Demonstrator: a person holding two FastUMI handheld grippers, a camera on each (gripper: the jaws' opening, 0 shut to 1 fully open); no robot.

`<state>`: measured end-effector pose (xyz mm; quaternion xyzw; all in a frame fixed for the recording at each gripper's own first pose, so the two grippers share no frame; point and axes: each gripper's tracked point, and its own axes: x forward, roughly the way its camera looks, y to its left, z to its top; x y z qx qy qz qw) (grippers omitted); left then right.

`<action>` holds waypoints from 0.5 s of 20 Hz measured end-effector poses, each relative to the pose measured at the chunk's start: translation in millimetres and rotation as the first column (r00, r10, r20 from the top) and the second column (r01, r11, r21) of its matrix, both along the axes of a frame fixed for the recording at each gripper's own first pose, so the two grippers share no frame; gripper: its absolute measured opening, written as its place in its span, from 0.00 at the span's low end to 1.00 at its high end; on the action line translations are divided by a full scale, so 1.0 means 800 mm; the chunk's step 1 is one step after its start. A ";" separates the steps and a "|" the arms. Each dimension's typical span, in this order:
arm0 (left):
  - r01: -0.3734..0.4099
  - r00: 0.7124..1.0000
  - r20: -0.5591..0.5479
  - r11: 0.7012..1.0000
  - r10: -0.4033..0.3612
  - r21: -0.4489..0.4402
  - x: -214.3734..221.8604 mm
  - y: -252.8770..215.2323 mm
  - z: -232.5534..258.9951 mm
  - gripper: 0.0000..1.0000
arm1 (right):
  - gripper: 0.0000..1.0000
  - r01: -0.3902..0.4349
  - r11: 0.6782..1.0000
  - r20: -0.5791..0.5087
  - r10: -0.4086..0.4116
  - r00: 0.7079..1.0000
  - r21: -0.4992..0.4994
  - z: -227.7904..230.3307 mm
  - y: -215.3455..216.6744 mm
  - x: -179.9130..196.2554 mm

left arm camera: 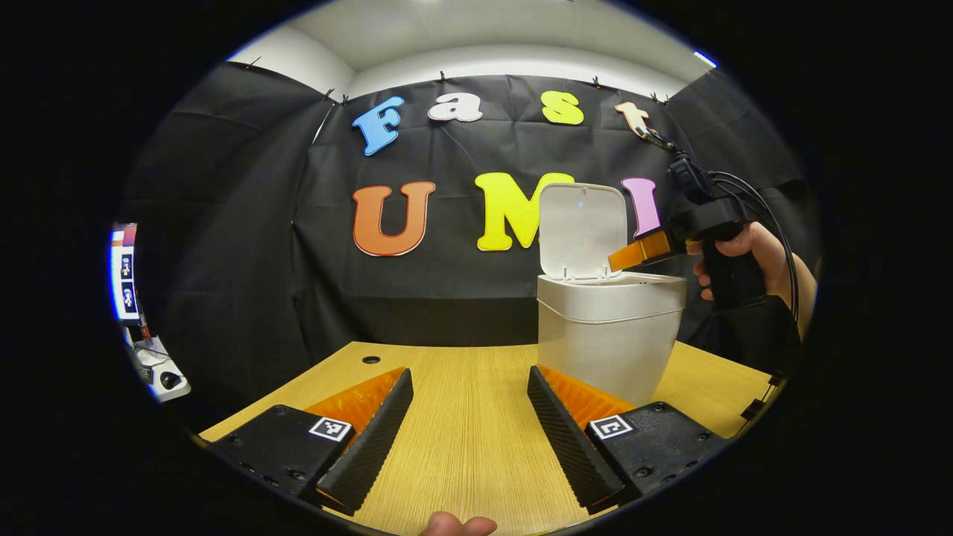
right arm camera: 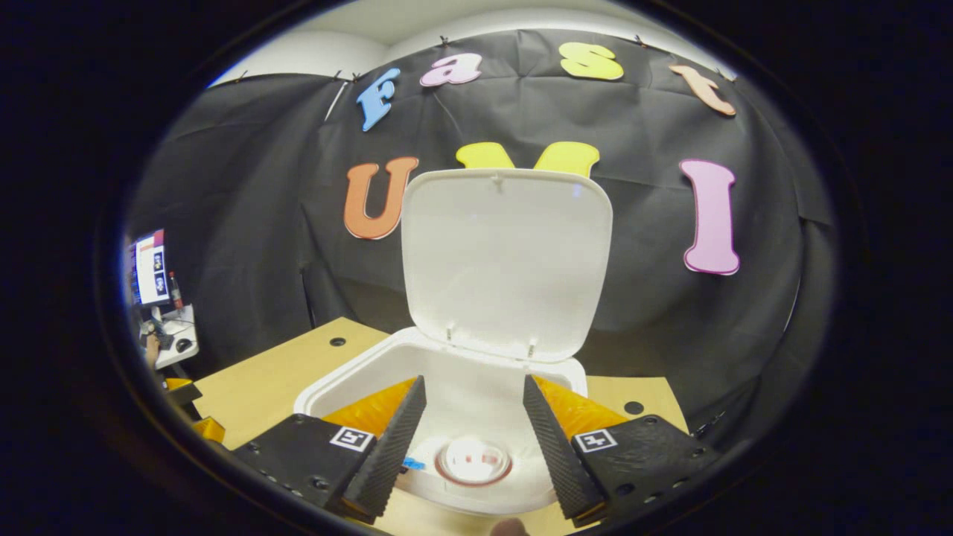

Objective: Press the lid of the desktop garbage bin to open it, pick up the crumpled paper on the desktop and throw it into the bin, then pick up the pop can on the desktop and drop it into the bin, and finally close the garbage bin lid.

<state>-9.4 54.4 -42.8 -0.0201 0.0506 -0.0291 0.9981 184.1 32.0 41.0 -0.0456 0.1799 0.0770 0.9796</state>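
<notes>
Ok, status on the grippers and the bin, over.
Right gripper open above the bin, holding nothing. Left gripper open, low over the desk. Lid upright; can inside the bin. Nothing blocking the lid.

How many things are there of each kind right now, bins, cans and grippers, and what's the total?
Bins: 1, the white garbage bin, lid standing open.
Cans: 1, the pop can lying inside the bin, seen end-on.
Grippers: 2, the left gripper open above the desk, and the right gripper open over the bin's mouth.
Total: 4
</notes>
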 end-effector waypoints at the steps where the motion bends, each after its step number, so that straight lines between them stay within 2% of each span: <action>1: 0.000 1.000 0.002 1.000 0.000 -0.001 -0.001 -0.001 0.001 1.00 | 0.85 0.004 1.000 0.004 -0.004 1.000 0.002 0.002 0.000 -0.001; 2: -0.001 1.000 0.004 1.000 0.001 0.000 -0.001 -0.001 0.002 1.00 | 0.82 0.008 1.000 0.009 -0.008 1.000 0.005 0.004 -0.001 -0.003; 4: 0.004 1.000 -0.003 1.000 -0.004 -0.001 -0.002 -0.003 -0.002 1.00 | 0.83 0.021 1.000 0.028 -0.021 0.999 0.008 0.011 -0.003 -0.006; 9: 0.012 1.000 -0.028 1.000 -0.012 -0.006 -0.006 -0.010 -0.019 1.00 | 0.94 0.044 0.999 0.133 -0.044 0.990 0.002 0.056 -0.004 -0.019; 10: 0.012 0.999 -0.031 1.000 -0.012 -0.006 -0.008 -0.011 -0.021 1.00 | 0.94 0.049 0.999 0.152 -0.049 0.987 0.004 0.065 -0.004 -0.021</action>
